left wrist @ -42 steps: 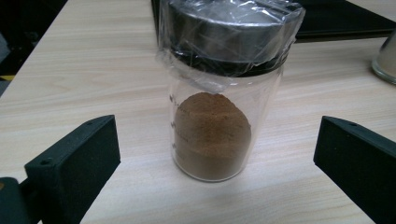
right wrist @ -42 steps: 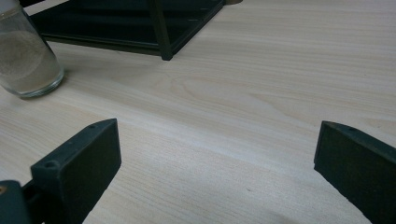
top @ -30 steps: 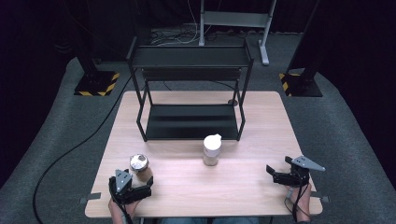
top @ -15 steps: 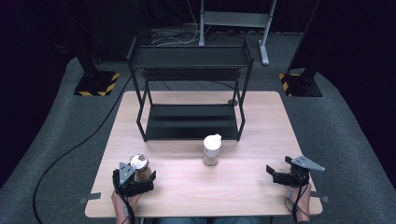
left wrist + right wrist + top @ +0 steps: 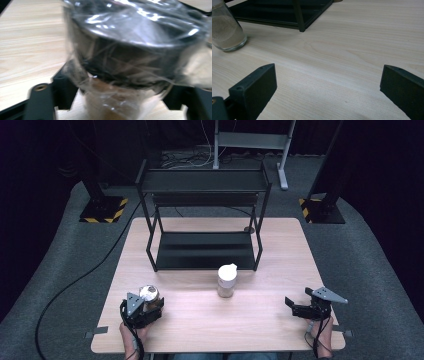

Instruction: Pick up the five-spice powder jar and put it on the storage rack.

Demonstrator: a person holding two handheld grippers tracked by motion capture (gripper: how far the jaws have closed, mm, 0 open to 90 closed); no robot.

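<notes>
A small jar (image 5: 149, 294) with a dark lid, wrapped in clear film, stands near the table's front left corner. My left gripper (image 5: 143, 309) is around its lower body; its jaws have just been closing and now press on the jar. In the left gripper view the film-wrapped jar (image 5: 130, 50) looms close and blurred, and the left gripper (image 5: 122, 105) holds it from both sides. A second jar (image 5: 227, 280) with a white lid and pale powder stands at mid-table. My right gripper (image 5: 300, 310) rests open at the front right, nothing between its jaws (image 5: 329, 85).
A black two-level metal rack (image 5: 205, 215) stands at the back half of the wooden table (image 5: 280, 245). In the right gripper view the white-lidded jar (image 5: 225, 30) is far left and the rack's corner post (image 5: 299, 17) is ahead. Dark floor and stands surround the table.
My left gripper moved forward around the film-wrapped jar and its jaws closed on it. The right gripper and the white-lidded jar stayed put.
</notes>
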